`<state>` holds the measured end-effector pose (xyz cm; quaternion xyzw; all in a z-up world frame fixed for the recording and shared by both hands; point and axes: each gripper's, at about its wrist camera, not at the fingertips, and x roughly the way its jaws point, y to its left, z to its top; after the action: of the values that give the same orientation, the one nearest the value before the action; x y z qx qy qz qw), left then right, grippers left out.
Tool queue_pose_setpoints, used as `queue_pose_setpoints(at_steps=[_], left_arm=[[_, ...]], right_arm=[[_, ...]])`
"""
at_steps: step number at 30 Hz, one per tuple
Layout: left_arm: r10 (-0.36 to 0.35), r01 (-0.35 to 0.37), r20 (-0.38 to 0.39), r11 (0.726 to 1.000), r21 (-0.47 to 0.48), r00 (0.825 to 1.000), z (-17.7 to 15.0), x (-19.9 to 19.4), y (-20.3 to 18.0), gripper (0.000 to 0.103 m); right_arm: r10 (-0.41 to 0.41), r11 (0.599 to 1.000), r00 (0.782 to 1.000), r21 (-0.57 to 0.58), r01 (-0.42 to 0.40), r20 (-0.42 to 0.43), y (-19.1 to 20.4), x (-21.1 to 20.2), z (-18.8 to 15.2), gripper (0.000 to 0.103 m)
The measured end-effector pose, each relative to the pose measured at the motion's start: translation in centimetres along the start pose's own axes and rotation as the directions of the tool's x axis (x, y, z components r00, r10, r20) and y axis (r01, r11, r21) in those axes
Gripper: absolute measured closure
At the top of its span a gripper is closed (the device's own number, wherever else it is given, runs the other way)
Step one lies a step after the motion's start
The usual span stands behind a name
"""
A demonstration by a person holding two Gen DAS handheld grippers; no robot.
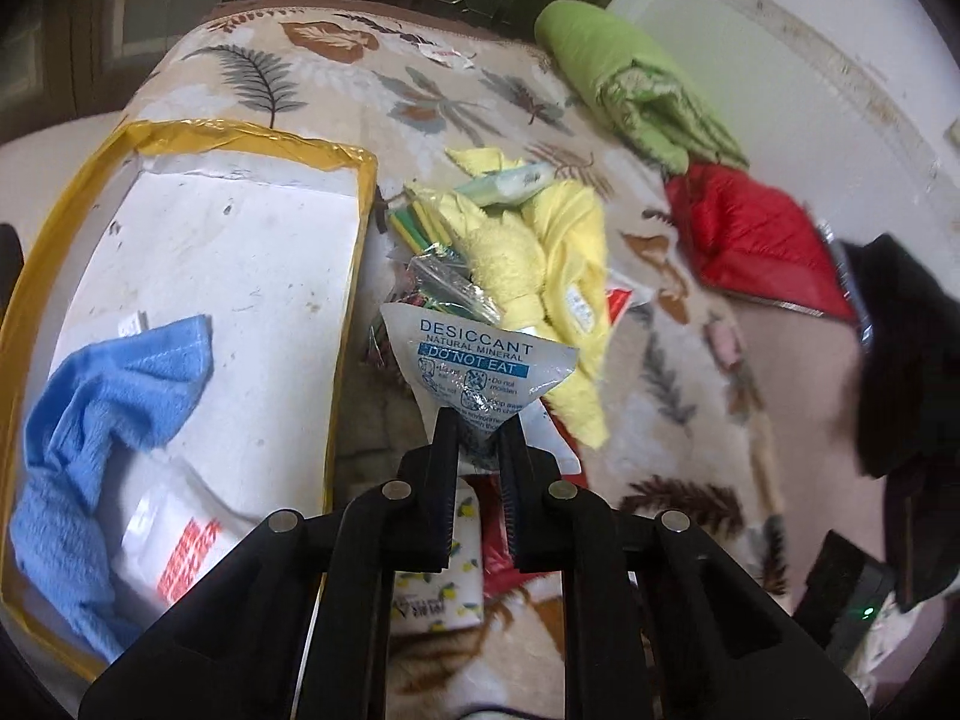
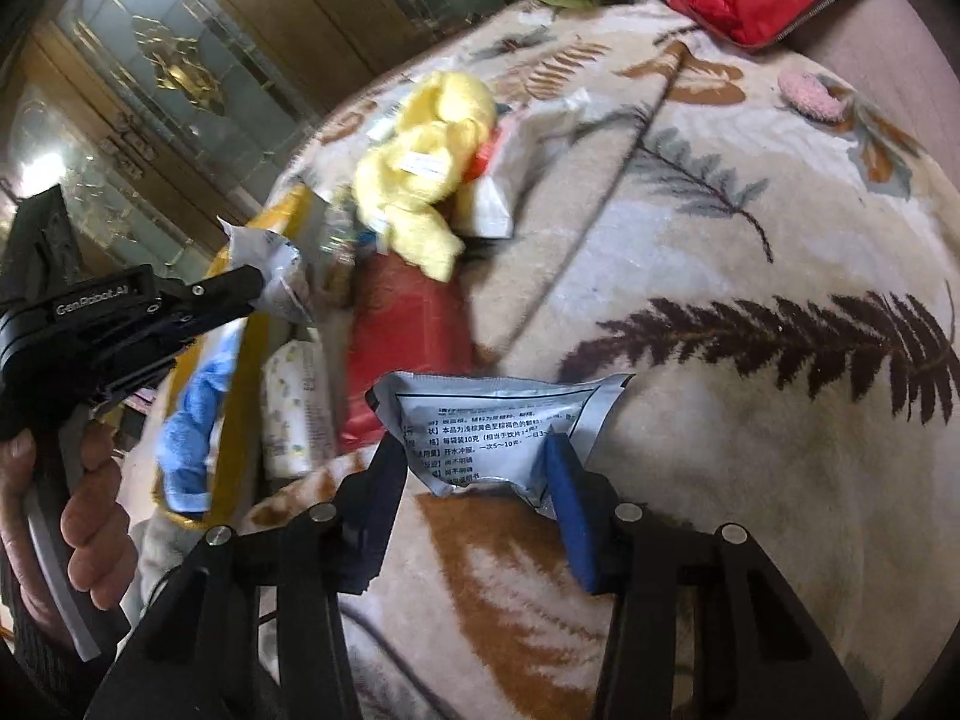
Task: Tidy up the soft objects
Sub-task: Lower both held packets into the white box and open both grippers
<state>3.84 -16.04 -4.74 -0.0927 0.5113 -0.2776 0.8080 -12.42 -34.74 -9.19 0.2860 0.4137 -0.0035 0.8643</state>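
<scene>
My left gripper is shut on a white desiccant packet and holds it above the leaf-patterned blanket, right of a yellow-taped box. The box holds a blue cloth and a white pouch. The left gripper also shows in the right wrist view with the packet. My right gripper grips a silver medicine sachet between its jaws above the blanket. A yellow cloth lies in a pile of packets; it also shows in the right wrist view.
A green quilt and a red jacket lie at the far right near the wall. A tissue pack and a red packet lie beside the box. A pink item rests on the blanket. A dark cabinet stands behind.
</scene>
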Motion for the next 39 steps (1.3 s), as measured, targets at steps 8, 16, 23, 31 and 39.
queue_pose_setpoints(at_steps=[8, 16, 23, 31, 39], left_arm=[[-0.032, 0.033, 0.059, 0.999, -0.019, 0.998, -1.4, -5.3, 0.0, 0.092], [-0.058, 0.068, 0.123, 0.995, -0.075, 0.991, -1.1, -9.5, 2.1, 0.092], [0.013, 0.001, 0.136, 0.995, -0.105, 0.991, 0.2, -13.2, 6.4, 0.093], [0.12, -0.111, 0.083, 0.989, -0.102, 0.989, 0.3, -12.5, 13.2, 0.092], [0.136, -0.134, 0.006, 0.986, -0.094, 0.991, 1.0, -9.2, 16.5, 0.092]], right_arm=[[0.085, 0.995, 0.995, -0.05, -0.082, 0.057, 2.6, -2.2, 0.2, 0.056], [0.125, 0.985, 0.991, -0.128, -0.117, 0.053, 6.2, -2.8, 0.7, 0.056], [0.172, 0.959, 0.985, -0.225, -0.17, -0.008, 10.9, -1.0, 1.2, 0.056], [0.124, 0.928, 0.982, -0.333, -0.166, -0.144, 17.5, 6.1, 1.9, 0.056], [-0.017, 0.882, 0.987, -0.467, -0.059, -0.158, 21.6, 10.0, 1.5, 0.055]])
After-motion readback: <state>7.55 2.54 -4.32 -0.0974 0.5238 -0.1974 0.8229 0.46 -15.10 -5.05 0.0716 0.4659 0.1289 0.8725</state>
